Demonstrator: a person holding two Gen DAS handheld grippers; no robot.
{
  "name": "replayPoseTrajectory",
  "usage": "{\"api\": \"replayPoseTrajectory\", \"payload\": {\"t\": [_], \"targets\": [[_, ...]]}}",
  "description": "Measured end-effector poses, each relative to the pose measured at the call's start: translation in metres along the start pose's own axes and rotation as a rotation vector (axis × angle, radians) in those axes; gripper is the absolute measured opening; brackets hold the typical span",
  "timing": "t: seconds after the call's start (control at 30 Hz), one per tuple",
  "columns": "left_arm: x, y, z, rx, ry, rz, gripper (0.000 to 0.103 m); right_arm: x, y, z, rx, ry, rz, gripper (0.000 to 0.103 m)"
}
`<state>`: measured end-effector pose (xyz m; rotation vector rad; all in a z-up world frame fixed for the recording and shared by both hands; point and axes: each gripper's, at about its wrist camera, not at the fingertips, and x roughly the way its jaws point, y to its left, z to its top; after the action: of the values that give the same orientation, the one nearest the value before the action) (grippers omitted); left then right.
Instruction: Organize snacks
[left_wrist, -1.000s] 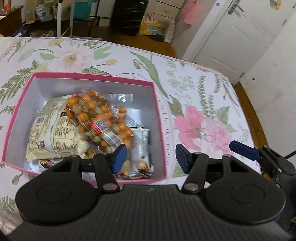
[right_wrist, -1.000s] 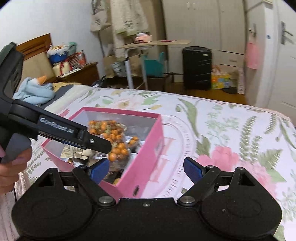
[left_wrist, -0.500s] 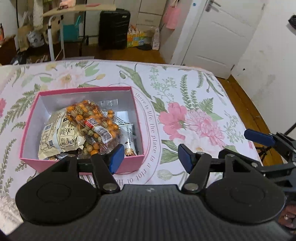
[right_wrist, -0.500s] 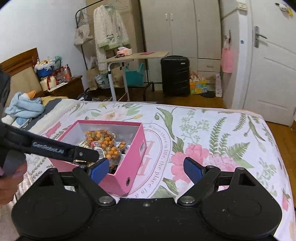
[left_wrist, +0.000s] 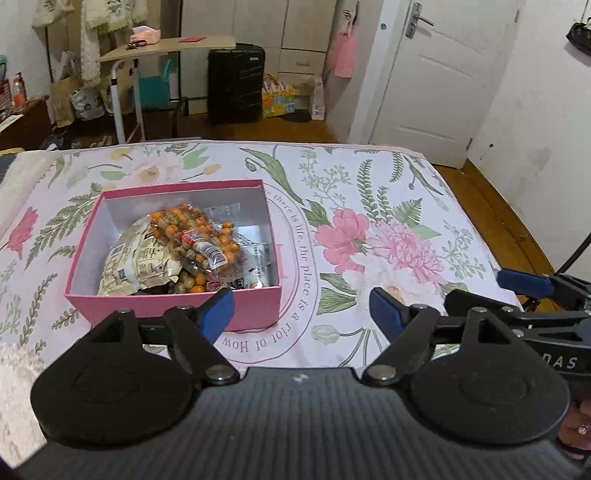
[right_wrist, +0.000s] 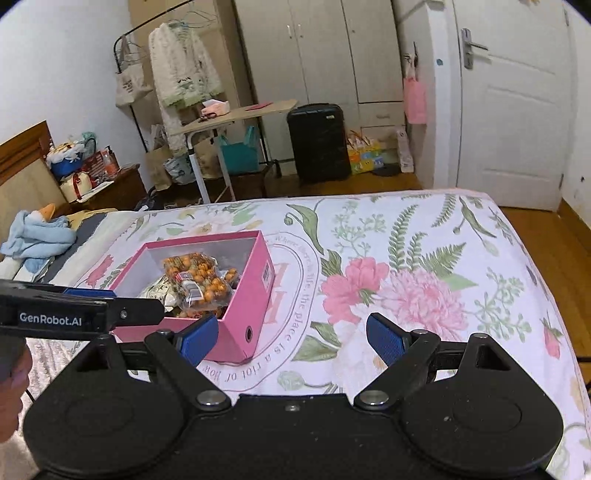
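Snacks in the pink box, both your grippers empty.
Your left gripper (left_wrist: 301, 308) has just been opening and holds nothing; your right gripper (right_wrist: 291, 338) is wide open and empty too. The pink box (left_wrist: 255, 304) sits on the flowery bed cover (left_wrist: 388, 206) at about 11 o'clock from your left gripper, with the bag of orange snacks (left_wrist: 199, 240) on top inside.
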<state>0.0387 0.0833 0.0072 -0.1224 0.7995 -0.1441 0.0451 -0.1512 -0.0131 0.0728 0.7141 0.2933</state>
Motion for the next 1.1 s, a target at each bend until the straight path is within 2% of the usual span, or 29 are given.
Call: {"api": "replayPoseTrajectory", "payload": {"t": [0.07, 0.2, 0.37, 0.53, 0.7, 1.1], "targets": [[-0.001, -0.001, -0.004, 0.004, -0.005, 0.018, 0.087, -0.003, 0.001, -0.004, -0.007, -0.005, -0.015, 0.091], [-0.003, -0.002, -0.013, -0.008, -0.017, 0.063, 0.092, -0.007, 0.006, -0.011, -0.026, -0.02, -0.054, 0.095], [-0.005, -0.002, -0.024, -0.005, -0.043, 0.109, 0.097, -0.009, 0.0, -0.018, 0.021, 0.006, -0.117, 0.101], [-0.009, -0.01, -0.032, 0.044, -0.081, 0.174, 0.098, -0.009, -0.006, -0.025, 0.033, 0.023, -0.178, 0.101], [-0.015, -0.015, -0.034, 0.058, -0.085, 0.17, 0.098, -0.015, -0.007, -0.031, 0.038, 0.018, -0.157, 0.101], [-0.017, -0.019, -0.039, 0.057, -0.096, 0.194, 0.097, -0.018, 0.0, -0.033, 0.016, 0.002, -0.165, 0.101]]}}
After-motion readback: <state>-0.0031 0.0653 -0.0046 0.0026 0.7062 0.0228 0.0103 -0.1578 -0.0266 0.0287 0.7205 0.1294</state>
